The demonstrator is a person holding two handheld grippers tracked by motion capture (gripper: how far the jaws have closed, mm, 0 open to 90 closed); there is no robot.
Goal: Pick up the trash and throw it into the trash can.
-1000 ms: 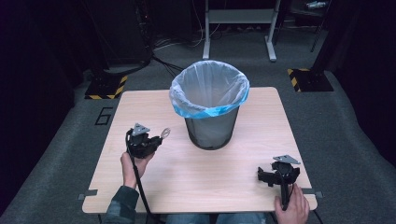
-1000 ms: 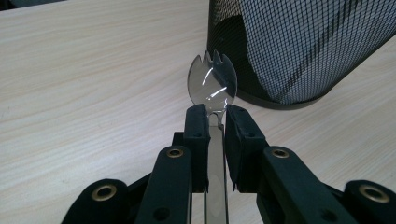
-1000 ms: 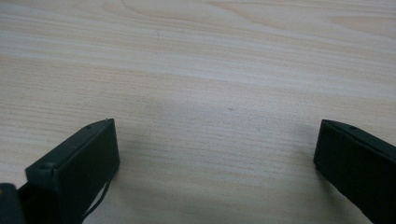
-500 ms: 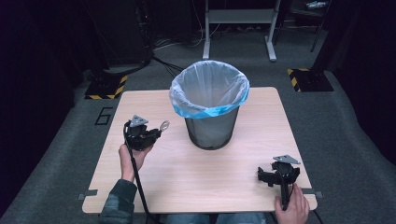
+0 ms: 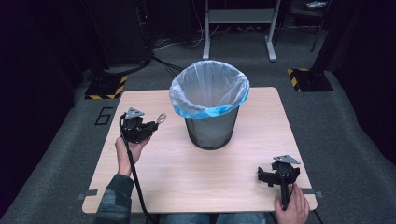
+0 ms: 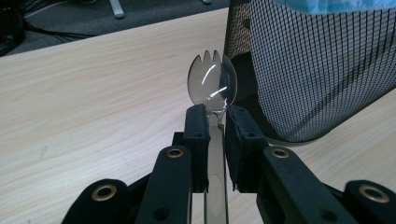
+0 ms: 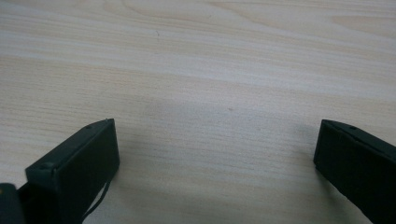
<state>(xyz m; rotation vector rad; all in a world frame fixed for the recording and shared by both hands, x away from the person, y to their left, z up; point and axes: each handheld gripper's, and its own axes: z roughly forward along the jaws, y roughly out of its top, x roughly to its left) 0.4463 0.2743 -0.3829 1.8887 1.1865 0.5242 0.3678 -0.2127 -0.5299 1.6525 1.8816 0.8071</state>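
Right hand-held gripper (image 5: 270, 177), lower right of frame: jaws wide apart, empty, low over light wooden table (image 5: 187, 186).

Left hand-held gripper (image 5: 150, 126), mid-left: clamped on shiny metal spork (image 6: 212, 86), head pointing at bin.

Black mesh wastebasket with clear blue-edged liner (image 5: 209, 105), centre.

Likely step: carrying spork to bin. Next: lift above rim, release.

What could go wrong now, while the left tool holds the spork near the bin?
1. The left tool pinches only the thin handle of the spork; the smooth metal might slip or swivel.
2. The spork's head sits well below the bag-lined rim of the mesh waste bin; without a clear lift, it may knock the bin's wall.
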